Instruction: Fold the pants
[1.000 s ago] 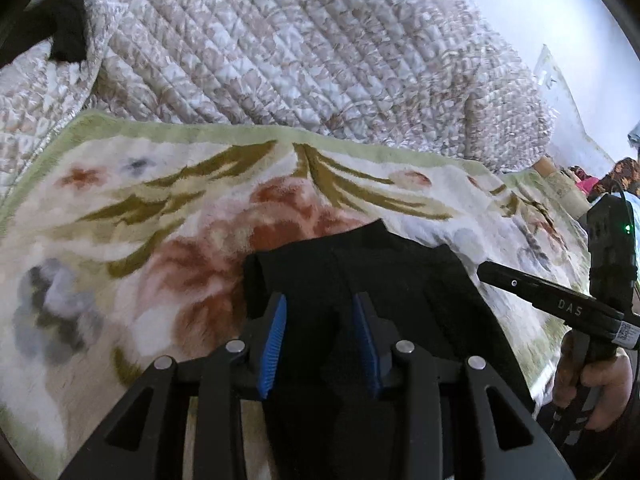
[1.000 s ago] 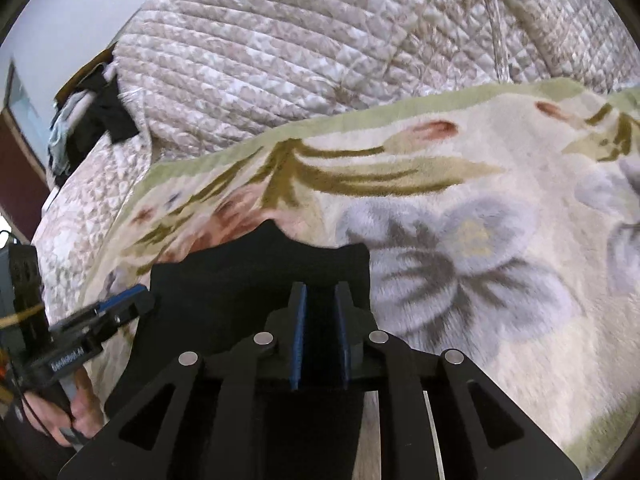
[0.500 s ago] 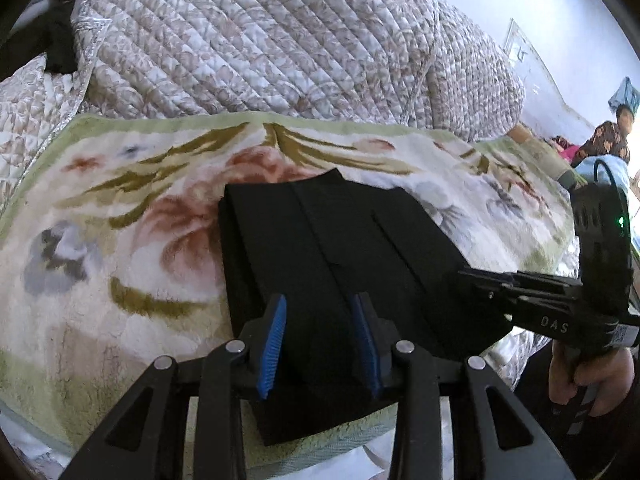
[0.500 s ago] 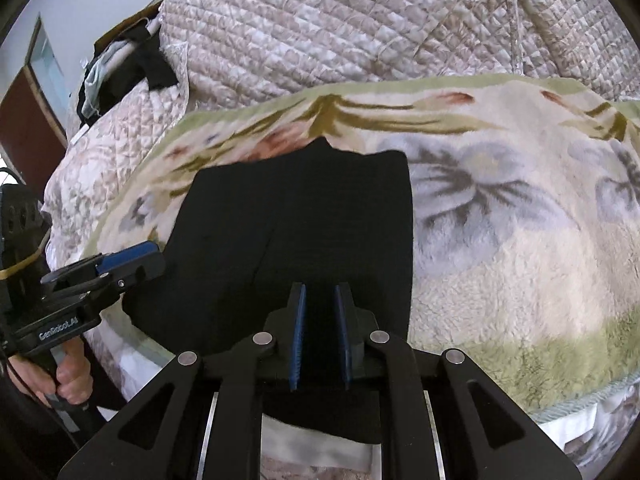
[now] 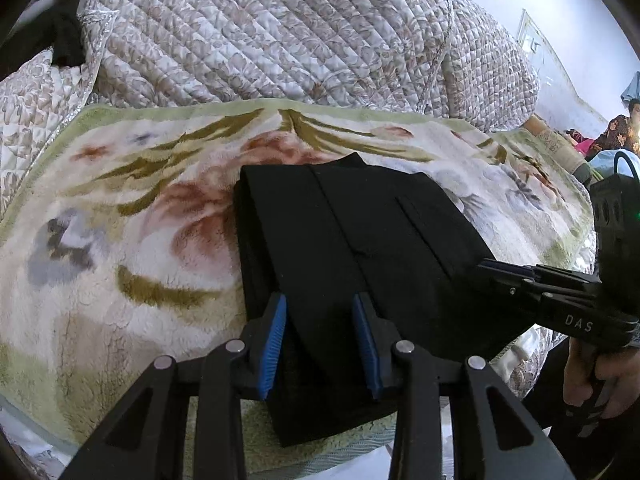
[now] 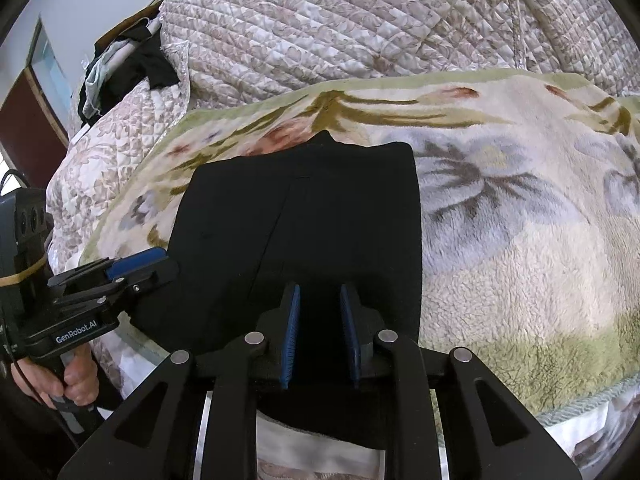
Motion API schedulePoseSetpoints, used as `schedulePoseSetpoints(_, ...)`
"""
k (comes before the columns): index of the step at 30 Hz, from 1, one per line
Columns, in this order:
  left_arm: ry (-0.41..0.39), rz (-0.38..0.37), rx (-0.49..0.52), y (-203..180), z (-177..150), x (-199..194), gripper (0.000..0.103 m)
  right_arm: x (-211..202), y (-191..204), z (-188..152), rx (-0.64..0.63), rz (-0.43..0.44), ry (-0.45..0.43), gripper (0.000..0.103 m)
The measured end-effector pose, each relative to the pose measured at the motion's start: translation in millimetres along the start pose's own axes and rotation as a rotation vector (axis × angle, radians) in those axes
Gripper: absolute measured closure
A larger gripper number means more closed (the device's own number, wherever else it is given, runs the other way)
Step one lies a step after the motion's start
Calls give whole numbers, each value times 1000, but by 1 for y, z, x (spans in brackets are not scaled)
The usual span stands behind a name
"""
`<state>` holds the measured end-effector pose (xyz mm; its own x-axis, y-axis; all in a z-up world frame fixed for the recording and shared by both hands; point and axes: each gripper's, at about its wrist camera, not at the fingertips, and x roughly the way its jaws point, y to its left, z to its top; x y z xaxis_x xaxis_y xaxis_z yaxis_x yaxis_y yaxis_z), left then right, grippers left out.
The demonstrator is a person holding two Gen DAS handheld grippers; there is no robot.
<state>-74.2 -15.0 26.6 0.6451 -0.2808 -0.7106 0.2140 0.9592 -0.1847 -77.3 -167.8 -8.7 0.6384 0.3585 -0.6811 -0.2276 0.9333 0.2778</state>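
The black pants (image 5: 352, 248) lie folded into a flat rectangle on the floral fleece blanket (image 5: 120, 240); they also show in the right wrist view (image 6: 304, 216). My left gripper (image 5: 320, 308) is open, its blue pads either side of the near edge of the pants, holding nothing. My right gripper (image 6: 318, 300) is open with a narrower gap, above the pants' near right part, holding nothing. Each gripper shows in the other's view: the right one (image 5: 496, 268) at the pants' right edge, the left one (image 6: 148, 264) at the left edge.
A quilted beige bedspread (image 5: 280, 32) rises behind the blanket. Dark clothes (image 6: 132, 68) hang at the far left. The blanket's front edge (image 6: 580, 416) drops off near me. A person (image 5: 624, 128) sits at the far right.
Both grippers have pulled back and up from the pants, so the whole folded rectangle shows. My right gripper has opened from nearly shut. The pants lie still.
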Motion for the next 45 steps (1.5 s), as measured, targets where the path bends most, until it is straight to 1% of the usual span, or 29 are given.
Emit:
schedulePoseSetpoints(17, 1, 3, -10, 4, 2, -1, 65, -2, 0, 5, -22, -35, -24, 82)
schedulePoseSetpoints(23, -2, 26, -36, 16, 9, 0, 65, -8, -14, 10, 30, -53, -48, 82)
schedulePoseSetpoints(29, -11, 54, -68, 31, 14, -3, 65, -11, -19, 11, 47, -75, -60, 82)
schedulePoseSetpoints(33, -15, 56, -95, 39, 16, -5, 65, -10, -18, 13, 47, -79, -60, 82)
schedulePoseSetpoints(38, -20, 32, -108, 39, 18, -6, 65, -10, -18, 14, 53, -78, -61, 82)
schedulePoseSetpoints(40, -13, 12, -117, 38, 19, -5, 64, -10, -18, 13, 51, -77, -62, 78)
schedulePoseSetpoints(42, -6, -7, -127, 37, 20, -3, 63, -10, -18, 15, 54, -76, -64, 78)
schedulePoseSetpoints(44, -1, -21, -132, 35, 22, -1, 58, -10, -20, 17, 62, -68, -61, 76)
schedulePoseSetpoints(45, 2, -23, -133, 34, 22, 0, 57, -10, -21, 18, 68, -61, -61, 71)
